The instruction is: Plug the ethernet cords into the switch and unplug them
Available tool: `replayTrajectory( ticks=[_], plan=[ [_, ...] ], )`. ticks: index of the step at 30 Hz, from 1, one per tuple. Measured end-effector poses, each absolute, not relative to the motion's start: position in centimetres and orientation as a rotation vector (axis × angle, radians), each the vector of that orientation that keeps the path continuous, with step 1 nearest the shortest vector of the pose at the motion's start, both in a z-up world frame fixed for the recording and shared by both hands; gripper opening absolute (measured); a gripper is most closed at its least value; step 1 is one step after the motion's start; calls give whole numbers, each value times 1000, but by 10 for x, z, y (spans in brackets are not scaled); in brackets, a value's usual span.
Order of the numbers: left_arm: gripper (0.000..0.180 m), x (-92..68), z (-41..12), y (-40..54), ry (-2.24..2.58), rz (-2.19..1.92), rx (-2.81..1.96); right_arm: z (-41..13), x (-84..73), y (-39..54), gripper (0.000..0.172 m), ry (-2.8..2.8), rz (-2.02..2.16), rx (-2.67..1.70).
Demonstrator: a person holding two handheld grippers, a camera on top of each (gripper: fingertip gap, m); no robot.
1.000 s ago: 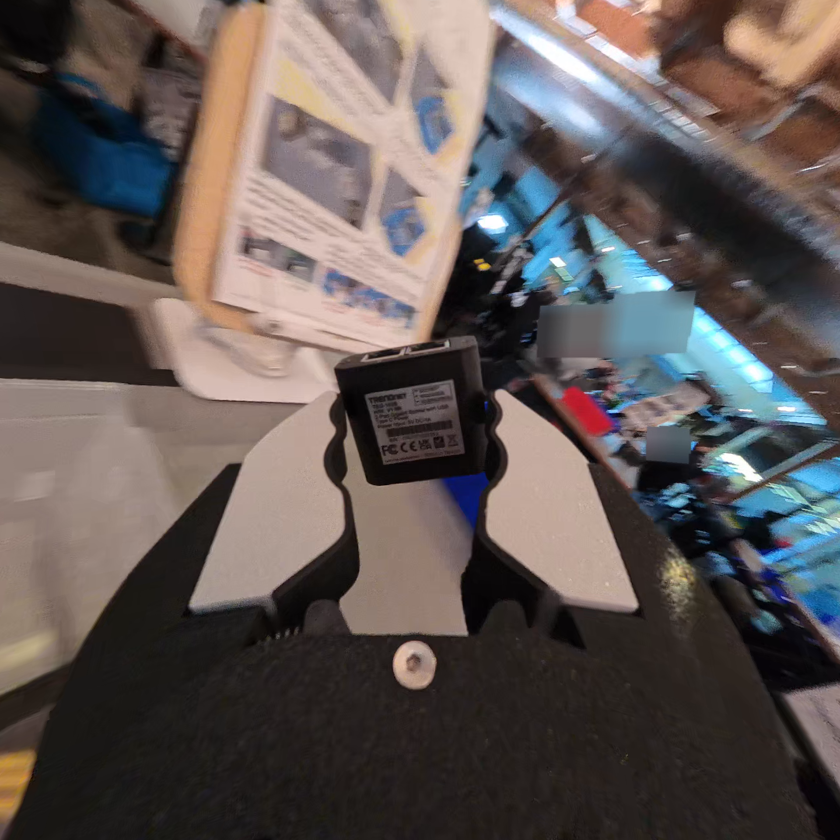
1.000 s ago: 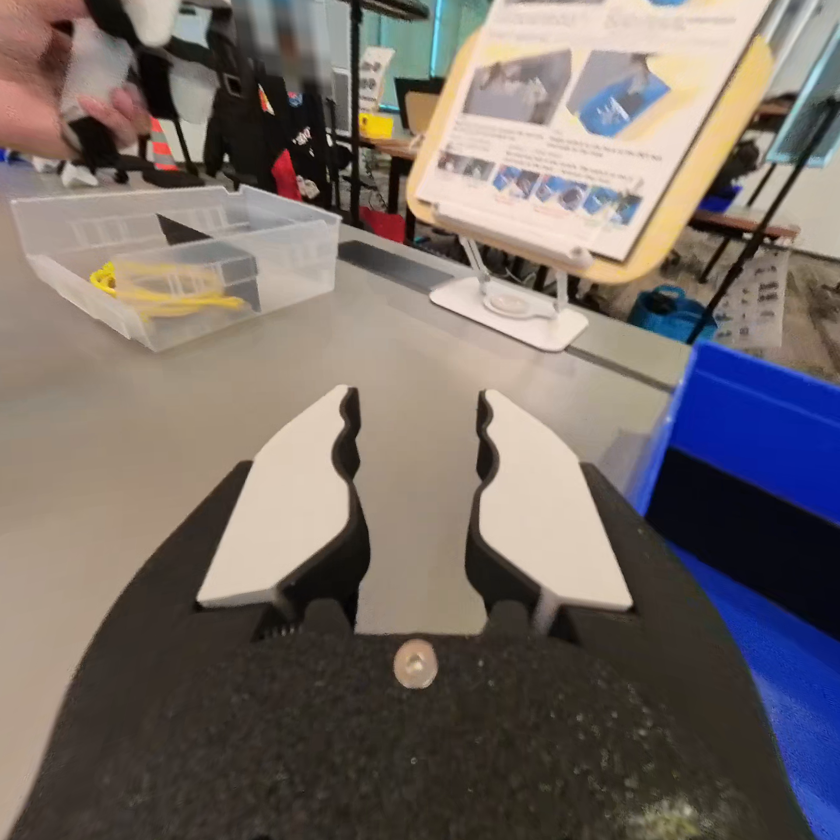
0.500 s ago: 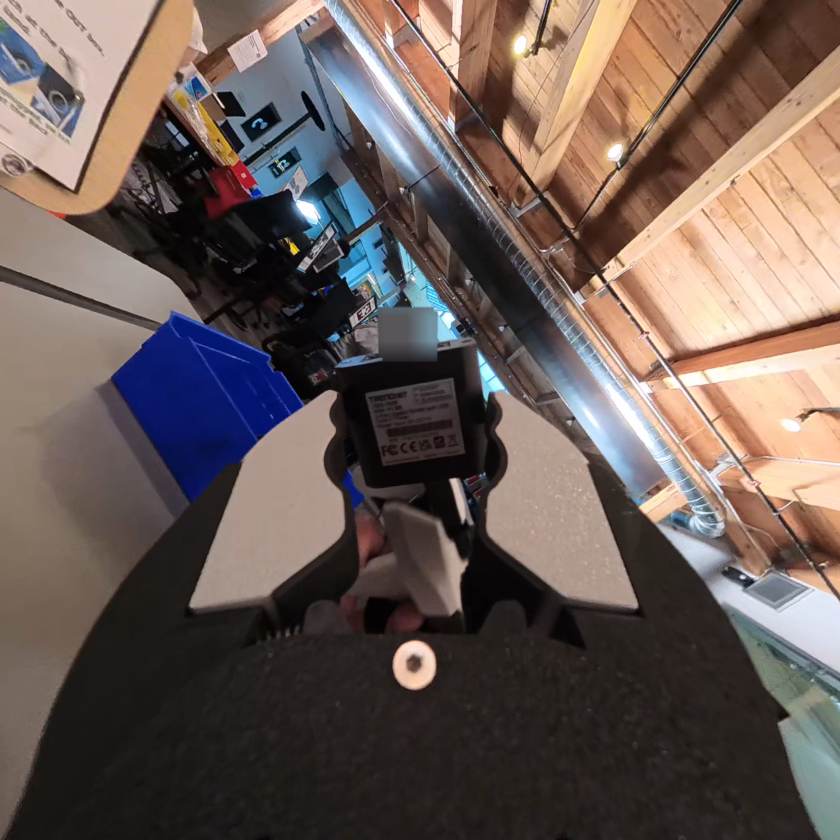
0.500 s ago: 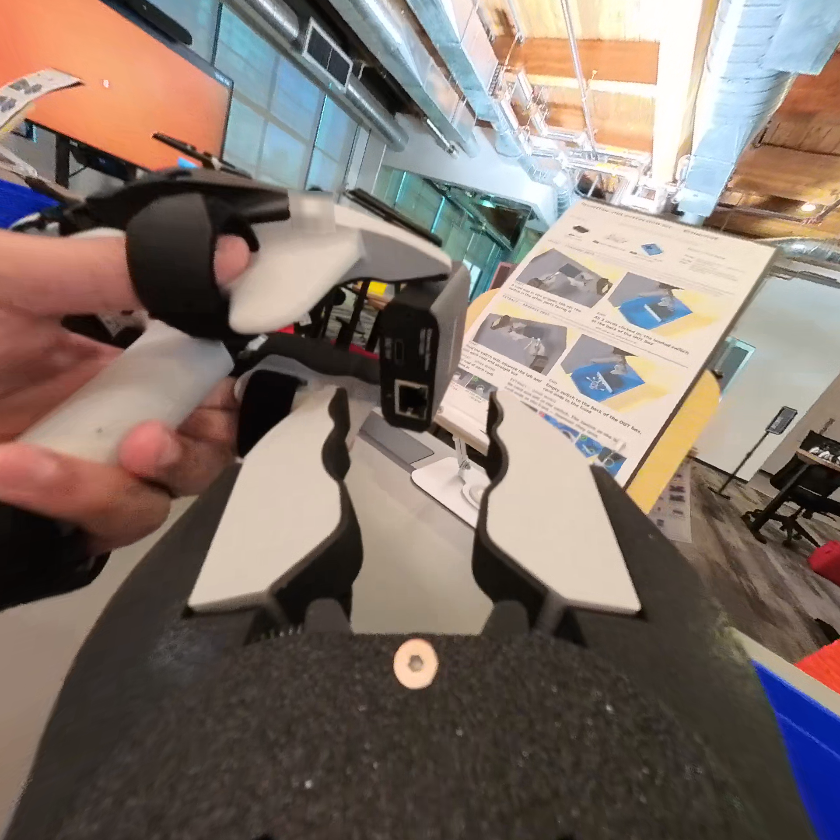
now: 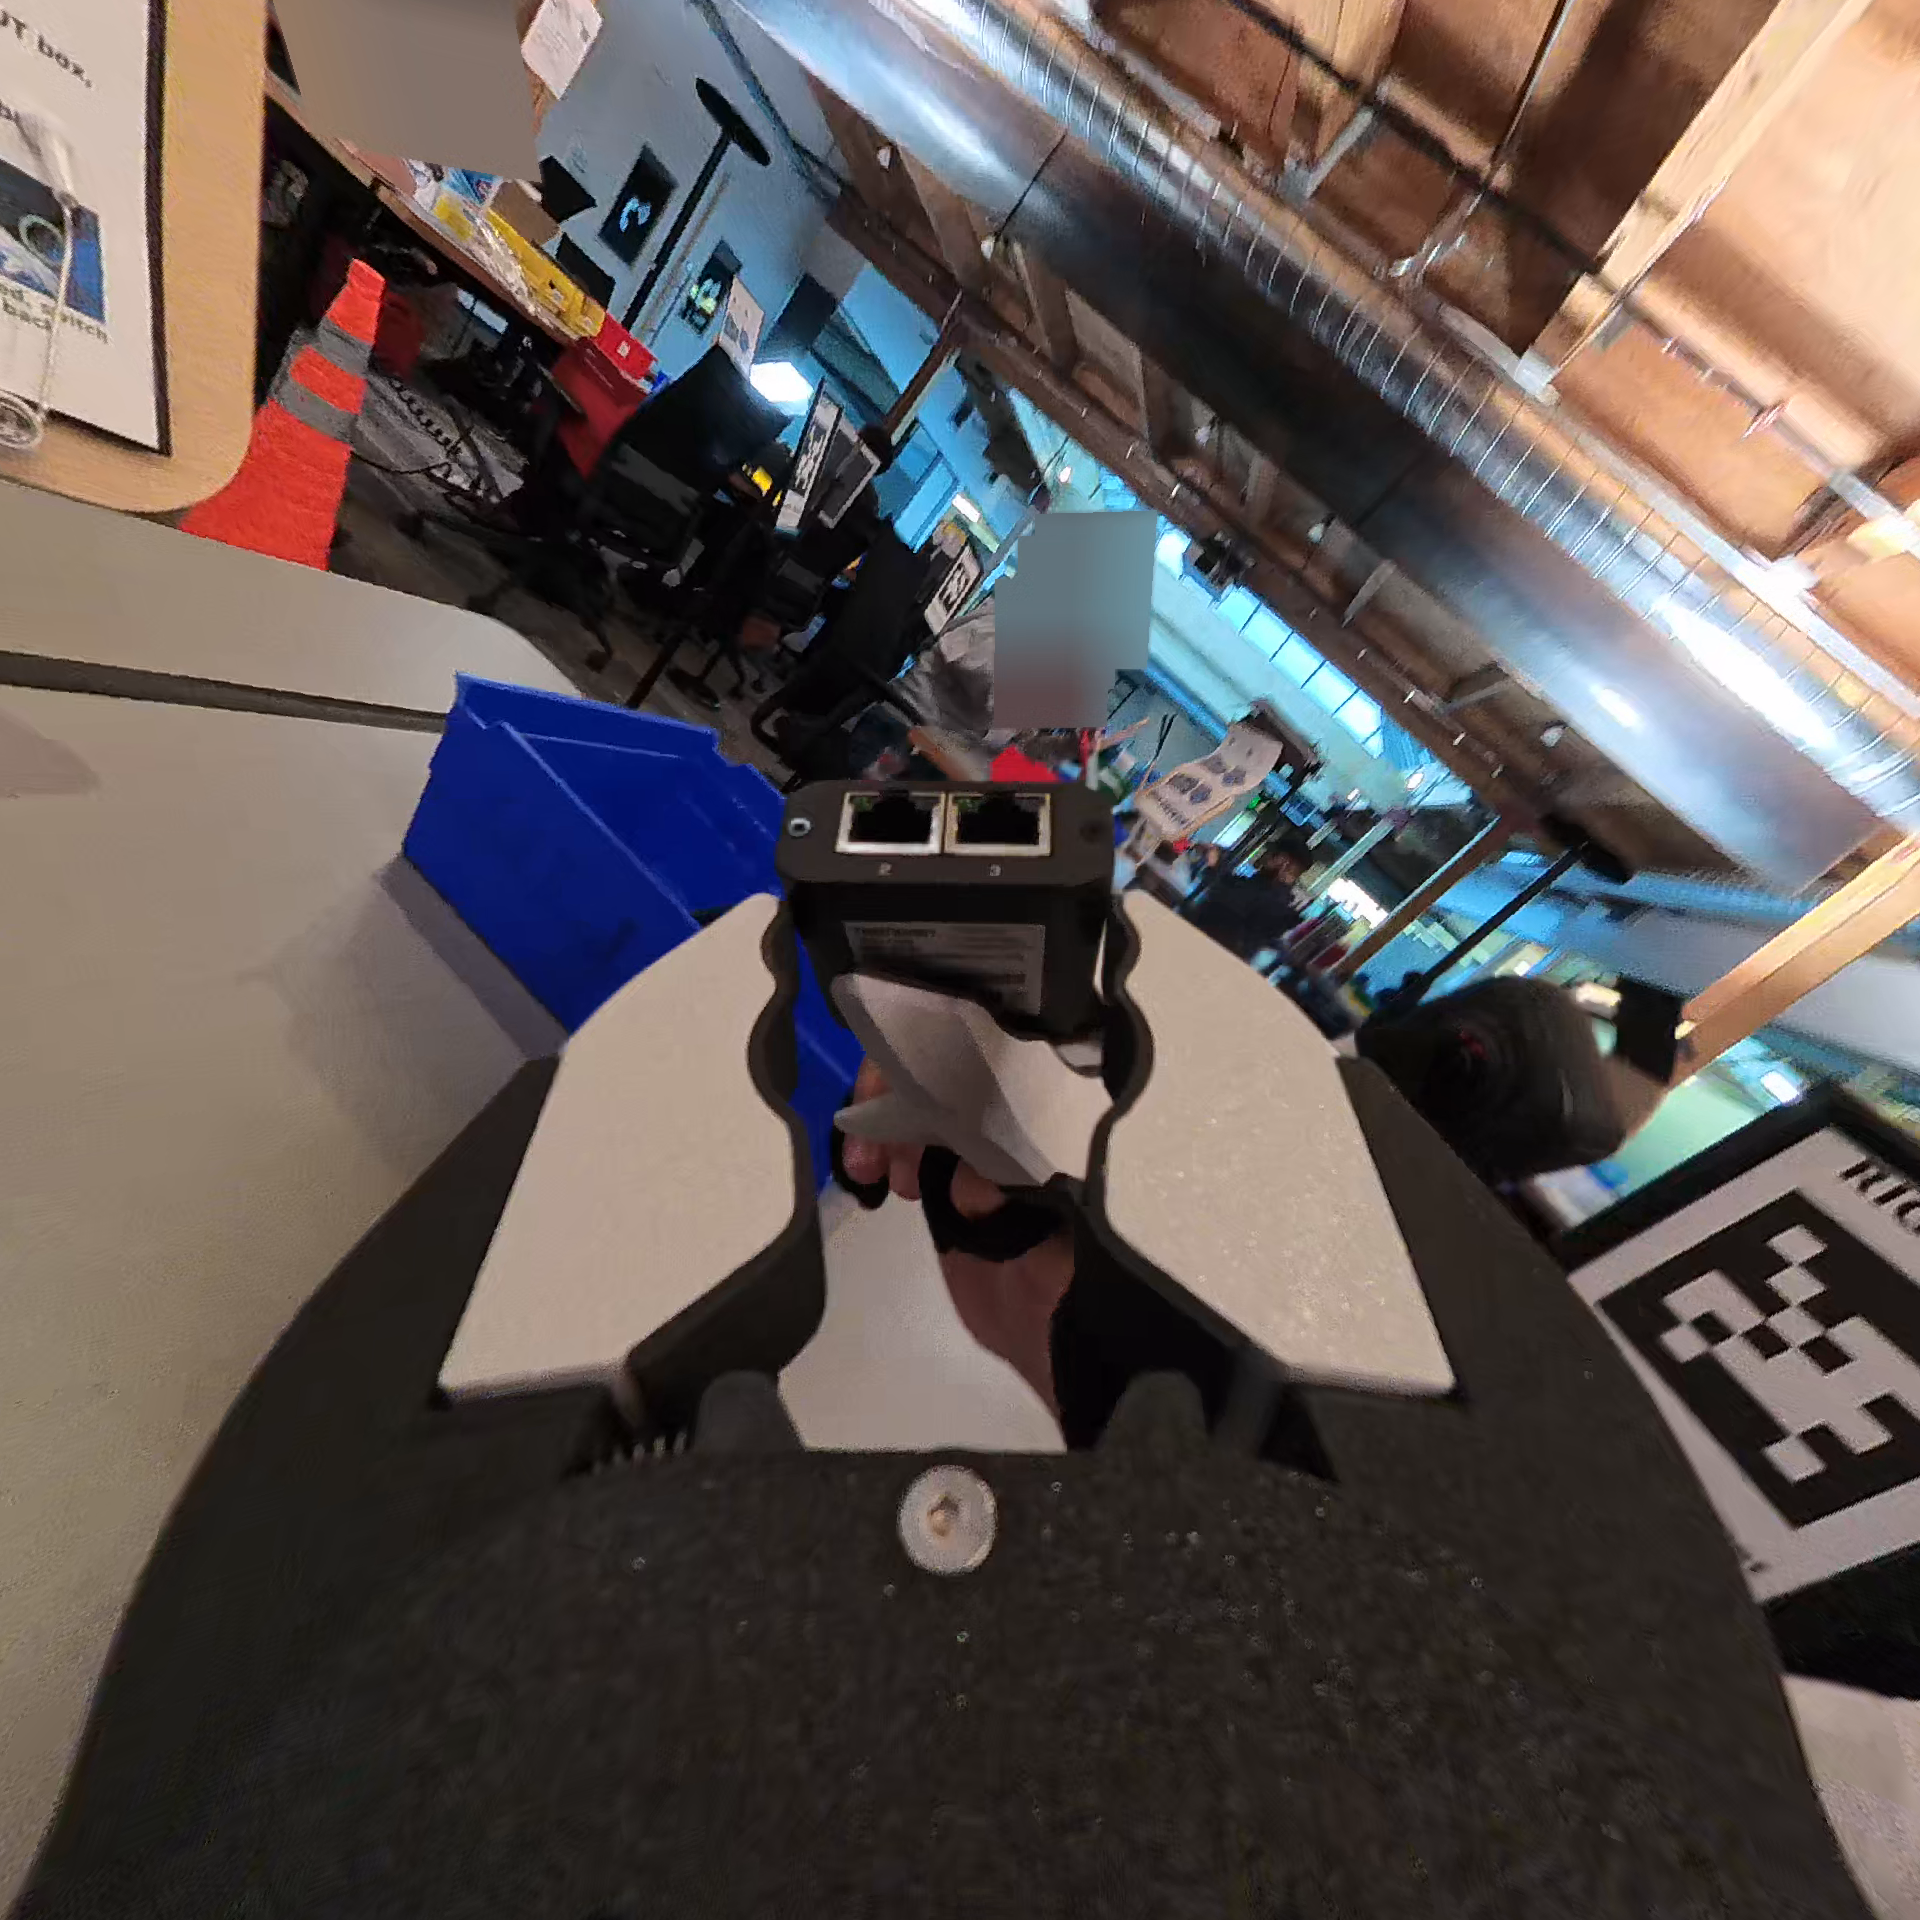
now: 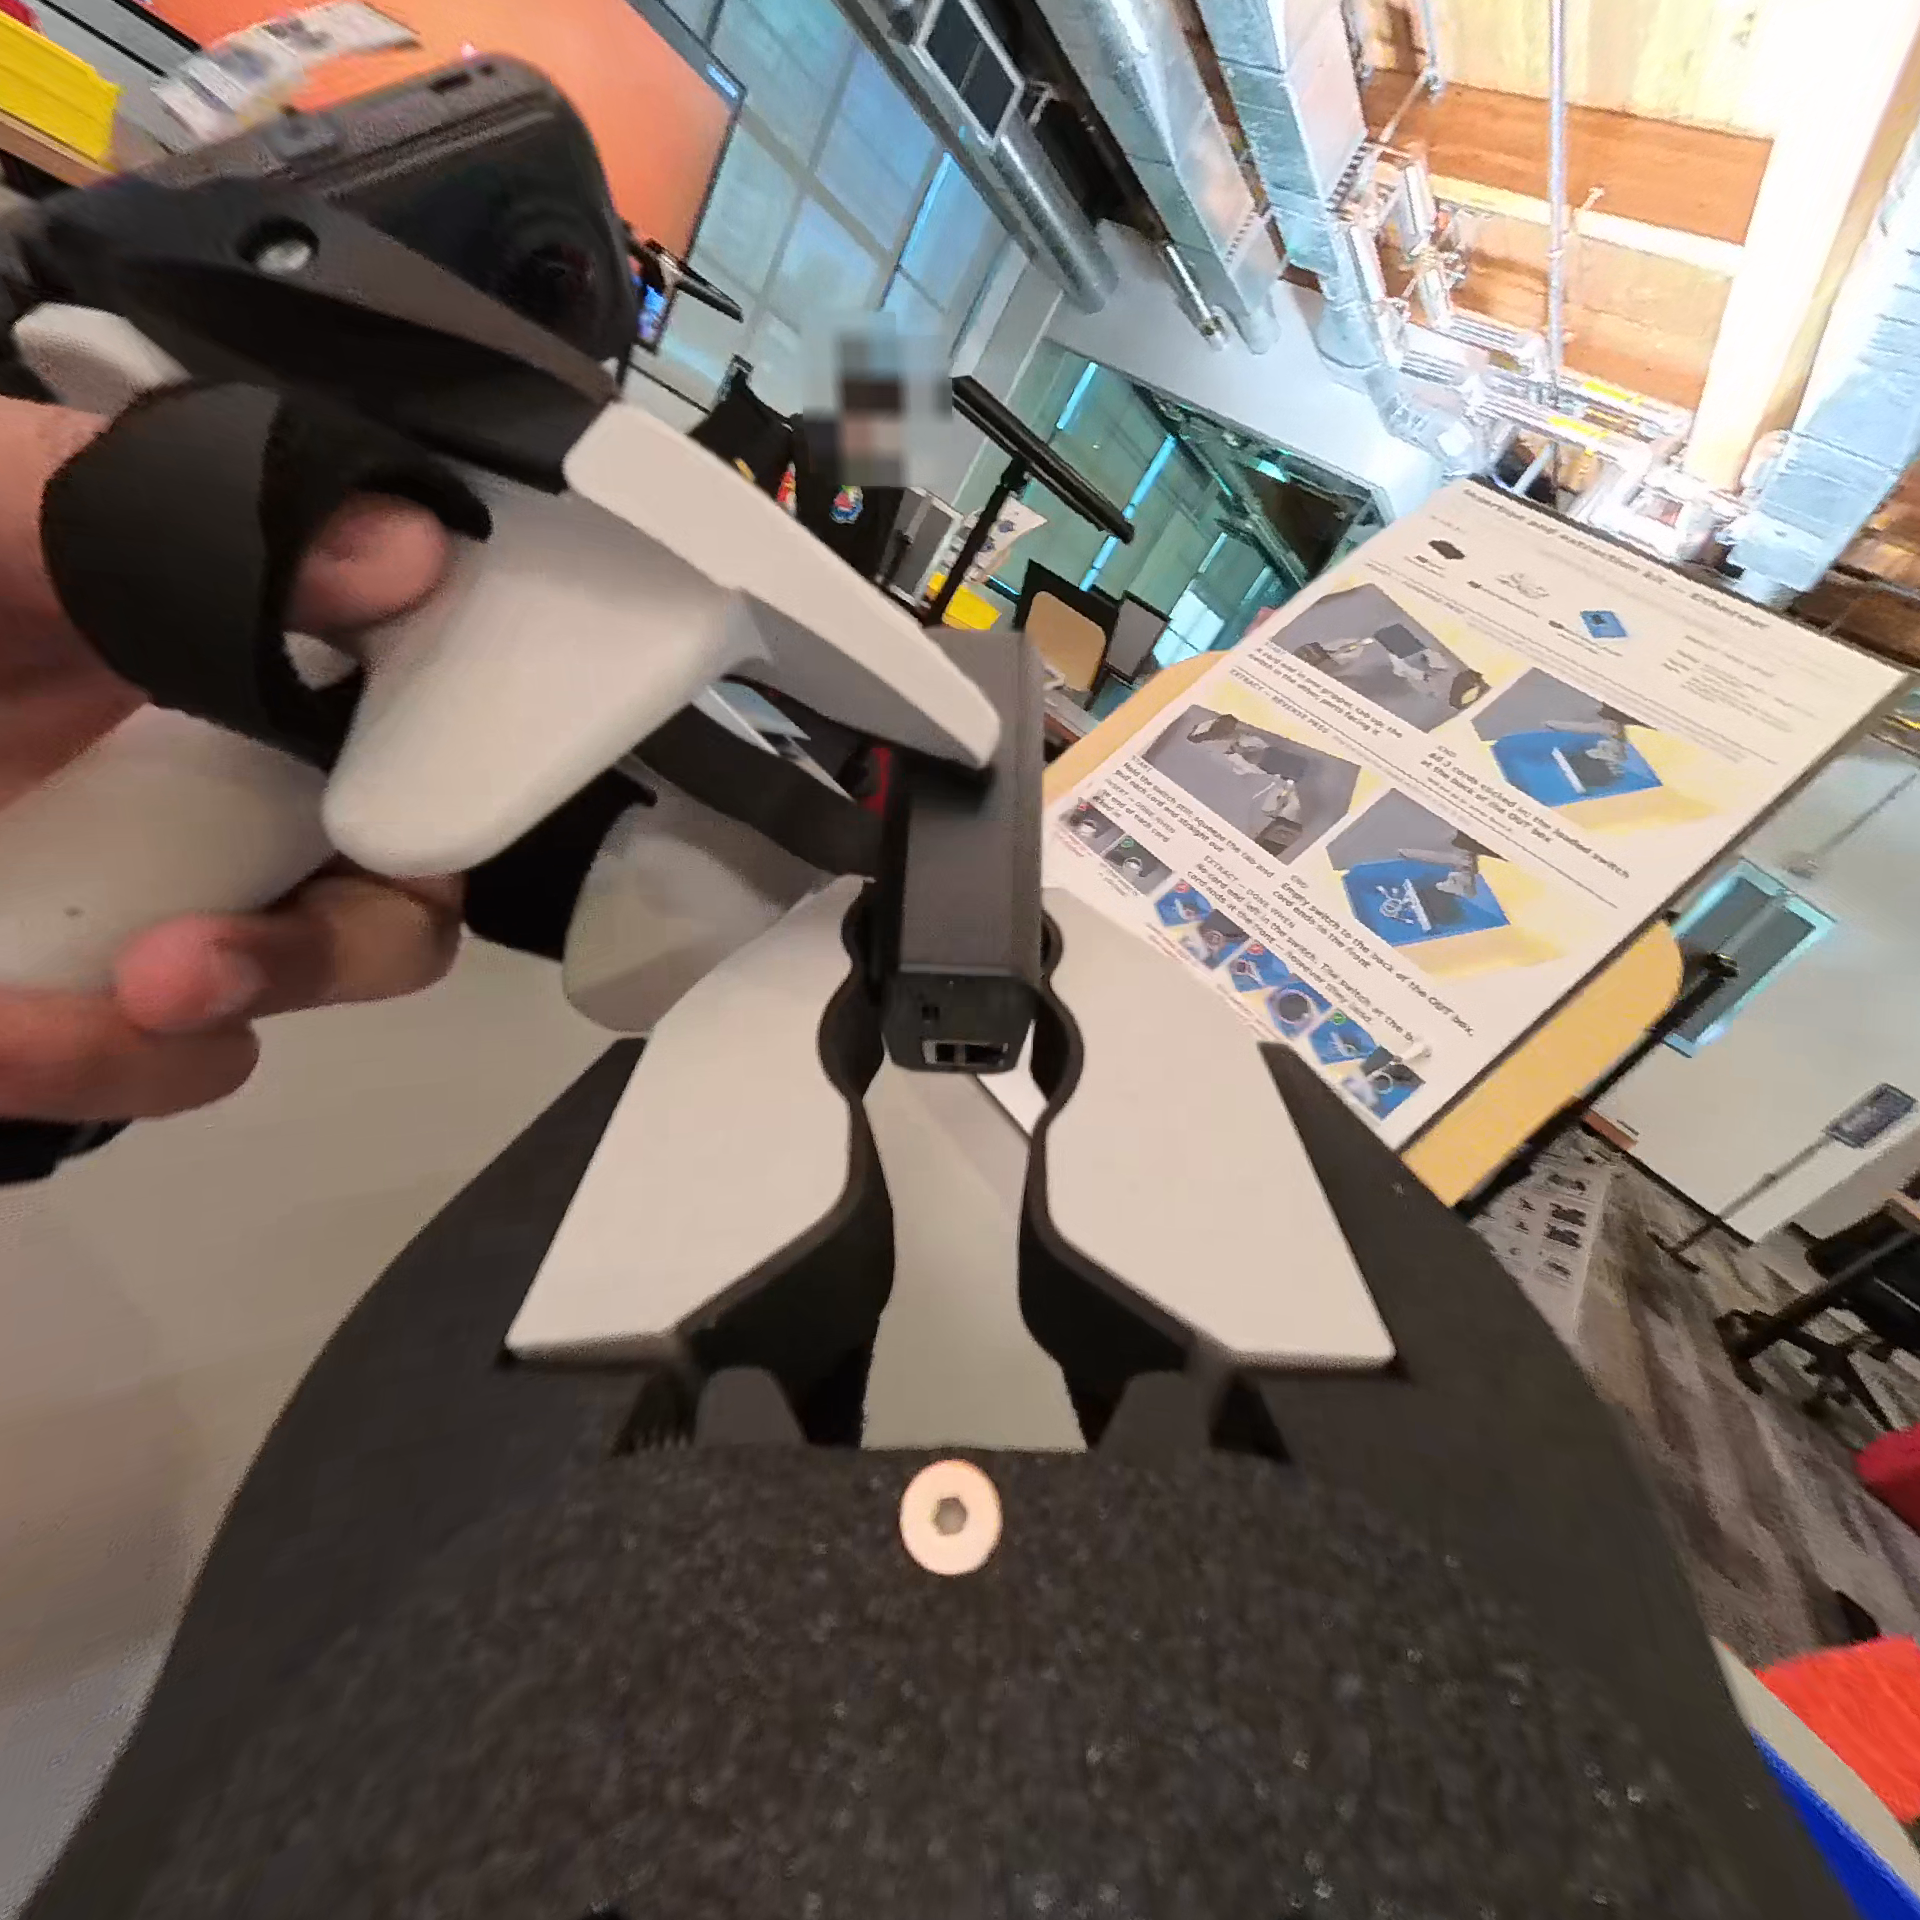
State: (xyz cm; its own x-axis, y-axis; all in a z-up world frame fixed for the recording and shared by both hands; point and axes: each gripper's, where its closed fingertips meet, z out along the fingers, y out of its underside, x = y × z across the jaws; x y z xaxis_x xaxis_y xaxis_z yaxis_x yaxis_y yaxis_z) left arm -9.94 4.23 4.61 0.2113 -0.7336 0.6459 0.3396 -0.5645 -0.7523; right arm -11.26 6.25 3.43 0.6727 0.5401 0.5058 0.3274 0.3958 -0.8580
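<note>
Switch: its lower half sits hidden behind the other gripper's white finger. Poster runs off the left edge. Right view, the hand blurs and leaves the frame.

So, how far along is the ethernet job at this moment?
Early stage. Done: the black switch is off the table, clamped by the left hand-held gripper. In hand: the right hand-held gripper has closed on the switch's other end, so both hold it. Left: the two ports facing the left camera are empty, no cord is visible, so all plugging and unplugging remains.
</note>
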Motion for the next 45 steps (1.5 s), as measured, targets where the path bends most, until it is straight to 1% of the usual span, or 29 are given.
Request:
replayTrajectory(
  ticks=[3, 7, 9, 12, 15, 17, 18, 19, 21, 29, 30, 33, 38, 39, 45],
  plan=[
    [55, -100, 44, 39, 460, -1378, -1601, 32, -113, 61, 24, -888, 206, -1216],
    [55, -103, 42, 36, 597, -1047, -1565, 22, -114, 65, 24, -928, 141, -1267],
    [55, -102, 42, 34, 650, -952, -1554, 20, -113, 66, 24, -940, 101, -1268],
    [57, -101, 40, 35, 656, -988, -1588, 18, -111, 67, 23, -960, 77, -1283],
    [60, -100, 34, 37, 689, -992, -1613, 14, -107, 70, 24, -993, -32, -1278],
    [69, -100, 37, 38, 693, -996, -1602, 8, -107, 69, 24, -1035, -64, -1269],
    [69, -101, 38, 39, 695, -988, -1601, 5, -108, 69, 24, -1055, -80, -1263],
    [68, -101, 38, 38, 712, -972, -1605, 3, -107, 69, 24, -1067, -111, -1249],
    [59, -103, 31, 41, 768, -886, -1637, 3, -105, 69, 24, -1068, -153, -1220],
    [59, -104, 16, 41, 881, -805, -1754, -7, -104, 69, 25, -1139, -176, -1186],
    [59, -104, 13, 43, 879, -746, -1751, -12, -102, 74, 26, -1138, -182, -1241],
    [59, -108, 3, 53, 837, -547, -1770, -25, -99, 85, 47, -1143, -224, -1372],
    [58, -94, 1, 46, 804, -642, -1759, -27, -107, 78, 40, -1199, -259, -1318],
    [59, -94, -1, 45, 811, -629, -1766, -24, -104, 79, 27, -1182, -294, -1302],
    [59, -92, 2, 39, 800, -602, -1755, -19, -104, 73, 25, -1174, -246, -1237]
  ],
)
